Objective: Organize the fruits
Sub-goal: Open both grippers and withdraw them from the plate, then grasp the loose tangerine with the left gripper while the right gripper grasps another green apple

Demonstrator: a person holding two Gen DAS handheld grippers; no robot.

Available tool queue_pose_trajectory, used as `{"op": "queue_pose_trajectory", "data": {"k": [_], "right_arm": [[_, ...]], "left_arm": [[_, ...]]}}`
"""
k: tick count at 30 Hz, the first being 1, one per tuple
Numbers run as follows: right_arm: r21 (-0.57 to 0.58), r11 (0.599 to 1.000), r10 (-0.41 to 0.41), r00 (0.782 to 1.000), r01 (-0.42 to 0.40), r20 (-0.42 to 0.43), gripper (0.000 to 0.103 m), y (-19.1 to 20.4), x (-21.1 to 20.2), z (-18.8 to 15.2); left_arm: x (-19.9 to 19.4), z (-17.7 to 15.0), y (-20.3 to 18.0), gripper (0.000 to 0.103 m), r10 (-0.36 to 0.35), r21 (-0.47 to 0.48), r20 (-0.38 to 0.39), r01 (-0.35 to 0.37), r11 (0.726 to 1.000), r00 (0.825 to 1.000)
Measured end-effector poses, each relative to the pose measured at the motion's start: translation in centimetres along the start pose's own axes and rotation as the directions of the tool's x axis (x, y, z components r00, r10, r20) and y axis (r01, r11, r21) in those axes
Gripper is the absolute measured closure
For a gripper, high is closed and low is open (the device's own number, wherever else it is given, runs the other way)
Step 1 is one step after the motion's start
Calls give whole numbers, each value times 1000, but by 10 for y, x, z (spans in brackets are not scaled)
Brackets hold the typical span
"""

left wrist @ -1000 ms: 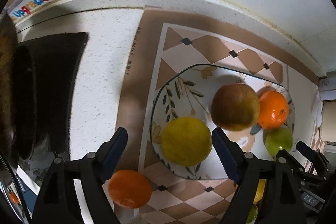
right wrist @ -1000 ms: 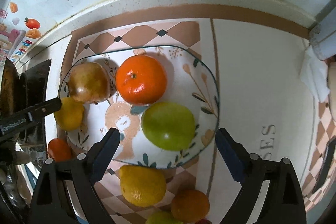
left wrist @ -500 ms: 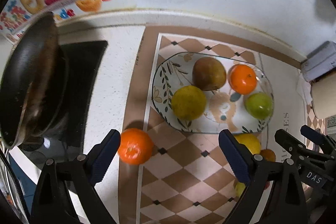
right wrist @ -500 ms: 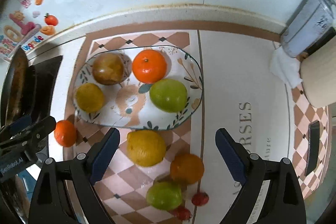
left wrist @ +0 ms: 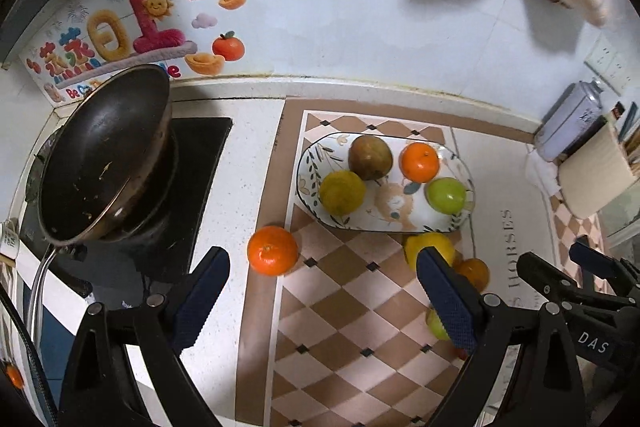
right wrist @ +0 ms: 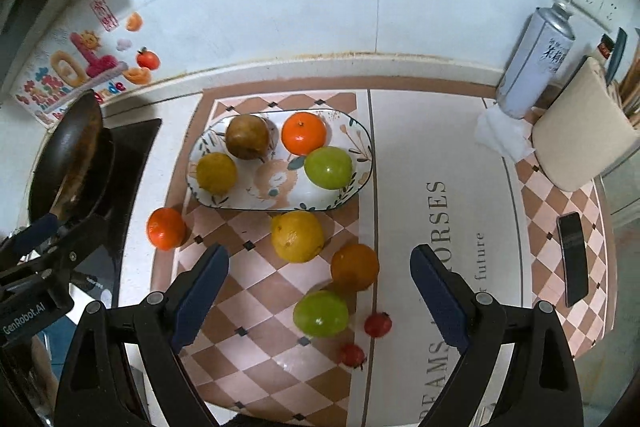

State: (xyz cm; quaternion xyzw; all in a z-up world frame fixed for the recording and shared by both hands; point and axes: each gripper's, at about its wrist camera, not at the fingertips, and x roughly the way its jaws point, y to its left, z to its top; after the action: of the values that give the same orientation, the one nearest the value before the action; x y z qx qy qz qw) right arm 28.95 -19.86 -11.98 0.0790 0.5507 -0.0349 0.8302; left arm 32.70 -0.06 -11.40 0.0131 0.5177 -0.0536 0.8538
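Left wrist view: taken from above the worktop, angled down and forward toward the back wall, between the spread fingers of the left tool. The wok is seen at left, the right tool at the lower right edge.

Right wrist view: taken from a similar height, further right, facing the same wall over the right tool; the left tool is seen at the left edge.

Shared by both views: the plate, the checked mat, the loose orange, the spray can. Nothing is seen close up.
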Motion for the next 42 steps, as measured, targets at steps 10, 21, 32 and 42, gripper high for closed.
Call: {"op": "queue_pose_trajectory", "data": {"k": [10, 21, 32, 42], "right_arm": [[-20, 1000, 2, 994, 0, 112, 9, 12, -62, -25], [-7, 999, 34, 986, -33, 162, 9, 20, -91, -31], [73, 995, 73, 997, -75, 30, 9, -9, -31, -17], [165, 984, 119, 932, -65, -342, 13, -38, 134, -53]], "left_arm": [[-56, -18, -5, 7, 13, 43, 123, -18, 999, 992], [-85, -25, -7, 7, 1, 46, 179, -9, 999, 984], [-53, -16, 10, 0, 19, 4, 85, -20, 1000, 996], [41, -21, 63, 0, 108, -102, -138, -123, 987, 984]]}}
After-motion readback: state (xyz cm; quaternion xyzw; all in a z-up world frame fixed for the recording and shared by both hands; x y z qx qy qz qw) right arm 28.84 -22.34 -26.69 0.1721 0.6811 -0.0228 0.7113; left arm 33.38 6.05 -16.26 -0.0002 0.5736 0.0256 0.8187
